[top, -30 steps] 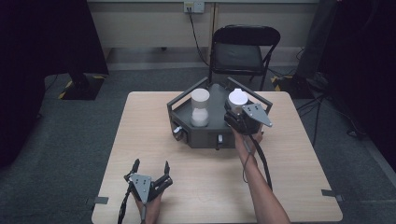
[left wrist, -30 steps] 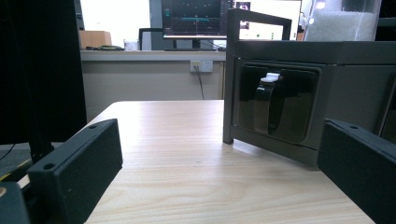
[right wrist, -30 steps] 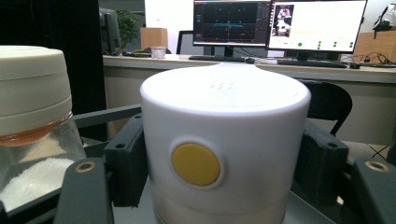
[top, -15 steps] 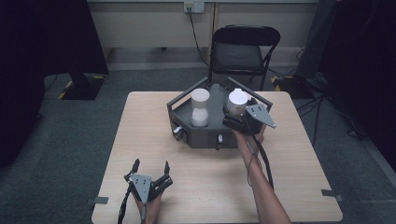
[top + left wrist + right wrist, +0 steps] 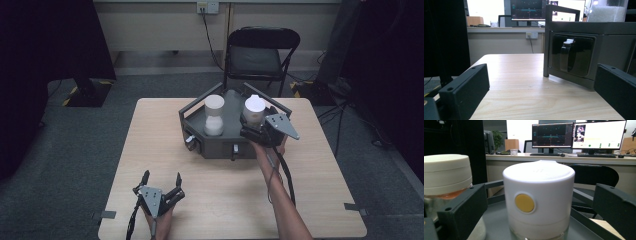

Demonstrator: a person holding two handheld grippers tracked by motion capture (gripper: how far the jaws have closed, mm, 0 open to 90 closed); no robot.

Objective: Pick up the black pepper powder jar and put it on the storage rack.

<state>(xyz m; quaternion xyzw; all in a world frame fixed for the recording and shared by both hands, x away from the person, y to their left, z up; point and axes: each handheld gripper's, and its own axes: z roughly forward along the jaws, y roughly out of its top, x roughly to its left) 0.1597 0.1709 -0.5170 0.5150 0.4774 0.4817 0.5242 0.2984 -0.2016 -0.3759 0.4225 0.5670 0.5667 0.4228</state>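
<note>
White round-lidded jar (image 5: 539, 200) with yellow dot, standing free between the right hand-held gripper (image 5: 539, 220)'s spread jaws.

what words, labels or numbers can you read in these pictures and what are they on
No text reads clearly in these pictures.
Monitors behind the table: graphs and small lines of text, too small and blurred to read.
White jar between the jaws of the right gripper: a plain yellow dot, no lettering.
Second jar: no label visible.
Grey box: a black latch with a white tab, no markings.
</note>
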